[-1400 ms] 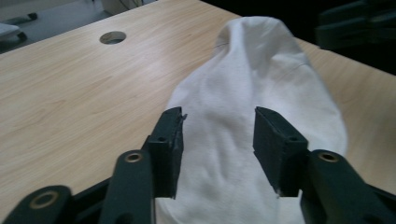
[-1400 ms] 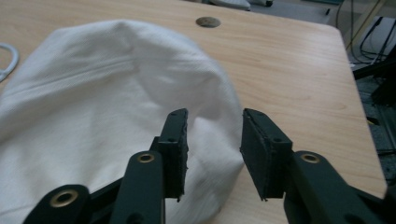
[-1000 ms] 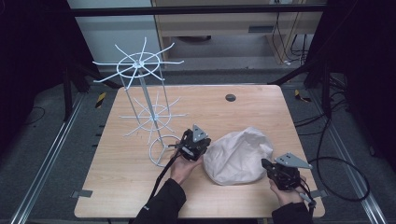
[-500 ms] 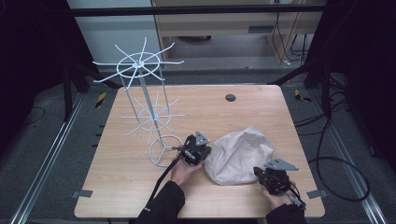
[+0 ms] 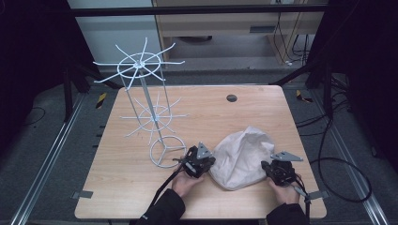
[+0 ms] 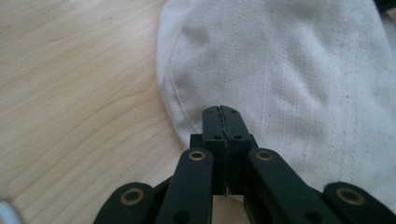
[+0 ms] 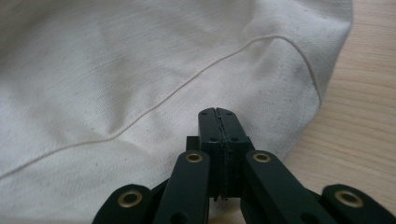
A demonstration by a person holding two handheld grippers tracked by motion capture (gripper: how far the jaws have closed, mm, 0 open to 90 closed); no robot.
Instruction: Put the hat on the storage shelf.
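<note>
The white cloth bag [image 5: 241, 157] lies crumpled on the table [image 5: 131, 197] near its front edge, not yet gripped, so the handling looks barely begun. The left gripper [image 6: 220, 112] and right gripper [image 7: 217, 114] flank it low, each with jaws clenched on nothing, tips at the fabric's edge; whether they touch it is unclear.

On the table [image 5: 141, 197], a cloth bag [image 5: 244, 157] lies right of the wire rack [image 5: 150, 112]

Both tools [image 5: 210, 161] [image 5: 265, 165] low (jaws closed)
</note>
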